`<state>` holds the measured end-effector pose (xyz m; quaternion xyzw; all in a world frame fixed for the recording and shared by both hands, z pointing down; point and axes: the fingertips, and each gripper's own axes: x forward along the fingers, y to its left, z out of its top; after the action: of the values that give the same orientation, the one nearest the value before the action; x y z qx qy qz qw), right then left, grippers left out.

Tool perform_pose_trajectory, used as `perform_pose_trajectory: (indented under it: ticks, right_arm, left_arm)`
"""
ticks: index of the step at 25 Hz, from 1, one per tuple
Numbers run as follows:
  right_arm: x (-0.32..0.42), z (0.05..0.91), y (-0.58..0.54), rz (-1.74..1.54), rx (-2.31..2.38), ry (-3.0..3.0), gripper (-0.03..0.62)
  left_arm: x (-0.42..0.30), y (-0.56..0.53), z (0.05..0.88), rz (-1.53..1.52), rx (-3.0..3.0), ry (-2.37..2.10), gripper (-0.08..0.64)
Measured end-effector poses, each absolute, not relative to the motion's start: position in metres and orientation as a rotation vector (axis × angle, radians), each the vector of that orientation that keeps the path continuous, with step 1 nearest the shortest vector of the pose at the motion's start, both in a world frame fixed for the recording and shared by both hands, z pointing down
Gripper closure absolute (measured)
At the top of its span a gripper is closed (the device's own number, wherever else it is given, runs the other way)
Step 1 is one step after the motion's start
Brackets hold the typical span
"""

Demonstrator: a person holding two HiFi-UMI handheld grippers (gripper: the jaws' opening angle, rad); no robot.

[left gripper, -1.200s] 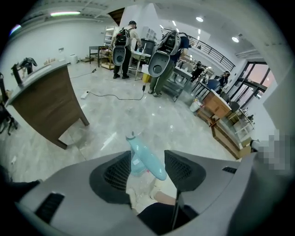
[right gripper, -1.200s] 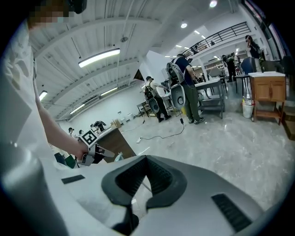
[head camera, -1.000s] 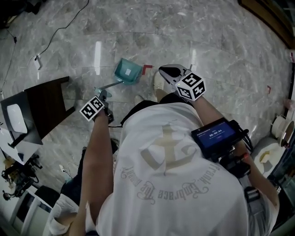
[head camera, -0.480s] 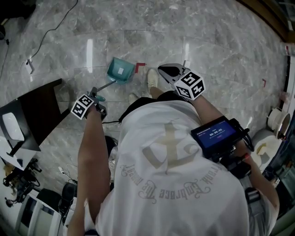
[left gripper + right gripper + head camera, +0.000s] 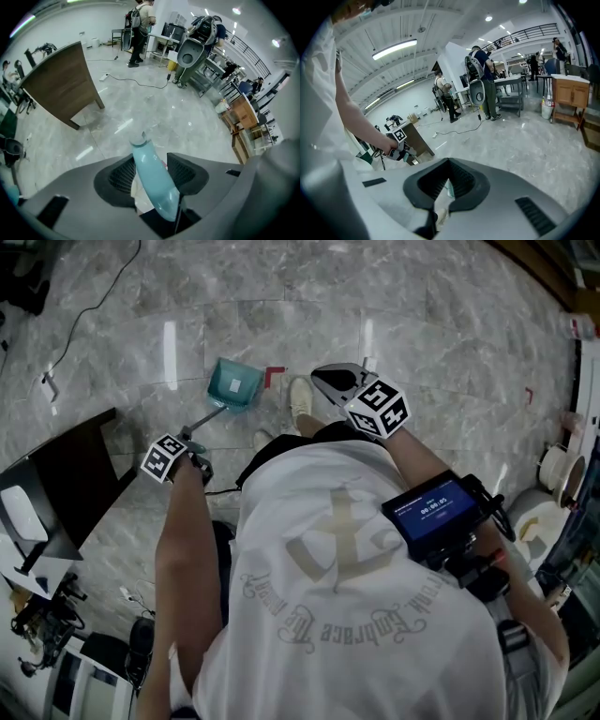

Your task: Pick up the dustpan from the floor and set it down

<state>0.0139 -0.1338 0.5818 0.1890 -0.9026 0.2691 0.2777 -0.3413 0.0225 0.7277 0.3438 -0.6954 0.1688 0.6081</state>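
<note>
Head view | dustpan (image 5: 232, 383) on floor (image 5: 422, 334) | left fingers (image 5: 123, 176) just closing on its handle (image 5: 152, 187) | right fingers (image 5: 433, 183) together

The screen (image 5: 433, 512) of the dark device at the person's right side shows a line of white timer digits, apparently 00:00:05. The white shirt (image 5: 328, 615) carries an arc of blackletter print, seen upside down; "Embrace the" is legible and the remaining words are unclear. The white label on the dustpan (image 5: 232, 385) is too small to read.
</note>
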Motion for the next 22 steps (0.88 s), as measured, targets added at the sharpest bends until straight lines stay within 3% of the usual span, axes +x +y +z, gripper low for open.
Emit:
perform_pose_trajectory:
  ticks: [9, 22]
  right_arm:
    - [0.006, 0.581, -0.129, 0.703, 0.472, -2.431, 0.577]
    - [-0.009, 0.578, -0.122, 0.665, 0.384, -2.459, 0.577]
  left_arm:
    - [-0.349, 0.039, 0.719, 0.456, 0.759, -1.630, 0.431]
    - [-0.353, 0.055, 0.687, 0.461, 0.833, -1.666, 0.445]
